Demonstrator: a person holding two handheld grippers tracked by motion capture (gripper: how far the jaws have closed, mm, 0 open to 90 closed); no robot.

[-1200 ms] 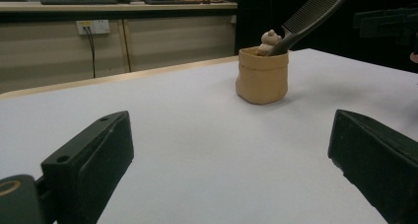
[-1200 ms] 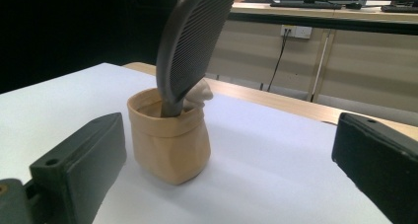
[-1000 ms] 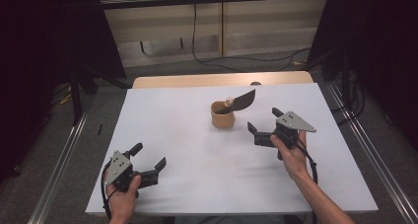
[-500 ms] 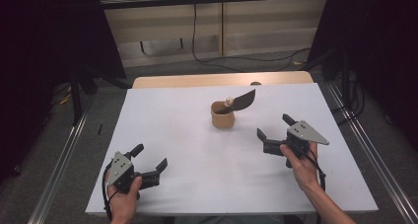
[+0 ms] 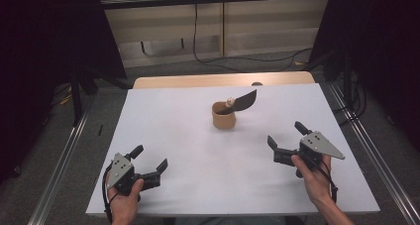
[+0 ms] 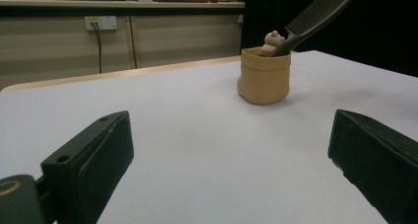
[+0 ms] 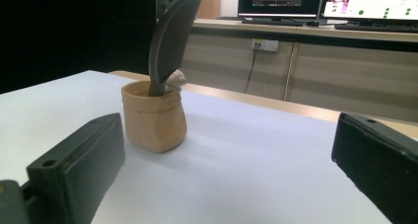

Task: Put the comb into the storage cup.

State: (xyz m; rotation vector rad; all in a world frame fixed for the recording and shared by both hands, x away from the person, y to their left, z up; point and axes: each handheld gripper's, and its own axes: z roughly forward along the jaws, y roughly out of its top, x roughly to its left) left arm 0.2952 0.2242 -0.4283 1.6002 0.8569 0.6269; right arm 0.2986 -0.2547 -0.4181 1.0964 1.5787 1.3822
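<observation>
The pot (image 5: pixel 224 116) is standing upright near the middle of the table (image 5: pixel 163 116), toward its far edge. It is holding a black comb (image 5: pixel 241 102), which is leaning out over the rim toward the right gripper's side, and a small beige figure (image 5: pixel 230 102) is peeking above the rim beside the comb. The pot is tan, soft-walled, with a rolled rim. The left gripper (image 5: pixel 150 164) and right gripper (image 5: pixel 286 137) are resting near the front corners, well apart from the pot, jaws spread wide and gripping nothing.
</observation>
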